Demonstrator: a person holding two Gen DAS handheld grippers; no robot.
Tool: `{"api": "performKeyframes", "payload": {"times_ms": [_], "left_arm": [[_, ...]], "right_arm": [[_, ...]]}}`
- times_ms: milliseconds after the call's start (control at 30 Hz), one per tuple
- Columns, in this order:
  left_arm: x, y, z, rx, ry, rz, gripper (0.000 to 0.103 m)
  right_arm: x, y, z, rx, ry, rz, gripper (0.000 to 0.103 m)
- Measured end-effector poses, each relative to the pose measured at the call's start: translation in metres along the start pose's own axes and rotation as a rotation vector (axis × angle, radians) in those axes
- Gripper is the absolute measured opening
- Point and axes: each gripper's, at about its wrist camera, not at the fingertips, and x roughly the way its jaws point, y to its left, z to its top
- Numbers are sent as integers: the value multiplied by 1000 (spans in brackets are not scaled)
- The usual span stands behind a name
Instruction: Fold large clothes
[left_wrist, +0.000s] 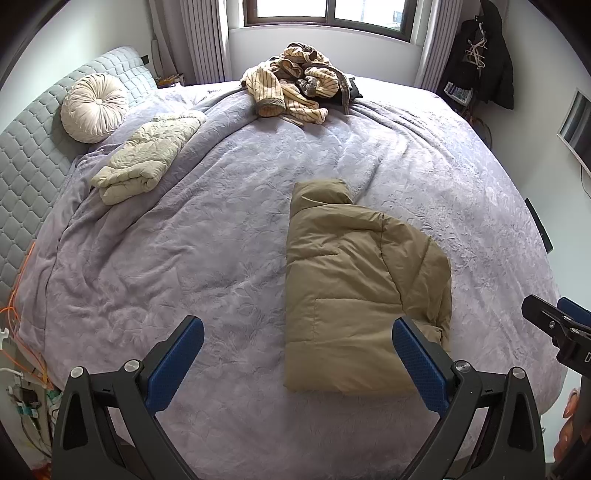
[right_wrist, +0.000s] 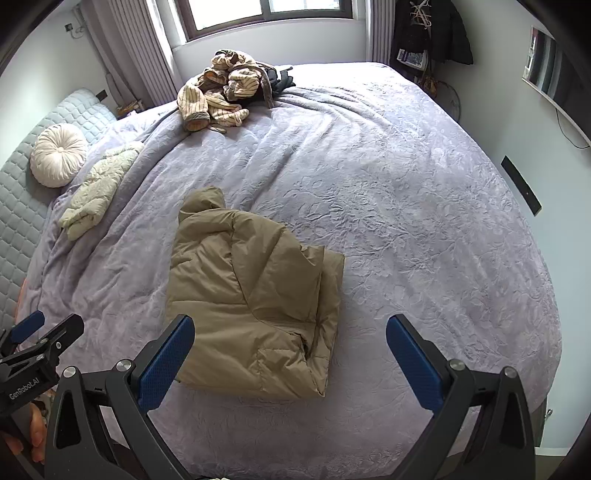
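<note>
Spread wide and empty above the lavender bedspread (left_wrist: 221, 221), left gripper (left_wrist: 297, 354) and right gripper (right_wrist: 290, 354) are held over the half-folded tan puffer jacket (left_wrist: 354, 295) at 12 o'clock, whose near hem is best pinched at both corners and lifted evenly toward the collar.

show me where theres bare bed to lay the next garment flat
Widest free patch: lavender quilted bedspread right of the folded tan puffer jacket. A second runs between that jacket and the folded cream quilted jacket. Crowded: far edge under the striped beige garment heap, and the round cream pillow corner.
</note>
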Motion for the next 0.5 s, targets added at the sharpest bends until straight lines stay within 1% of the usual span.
{"api": "performKeyframes", "payload": {"times_ms": [500], "left_arm": [[3,2,1,4,4,-1,102]], "right_arm": [[2,0,-1,-4,7,5,103]]}}
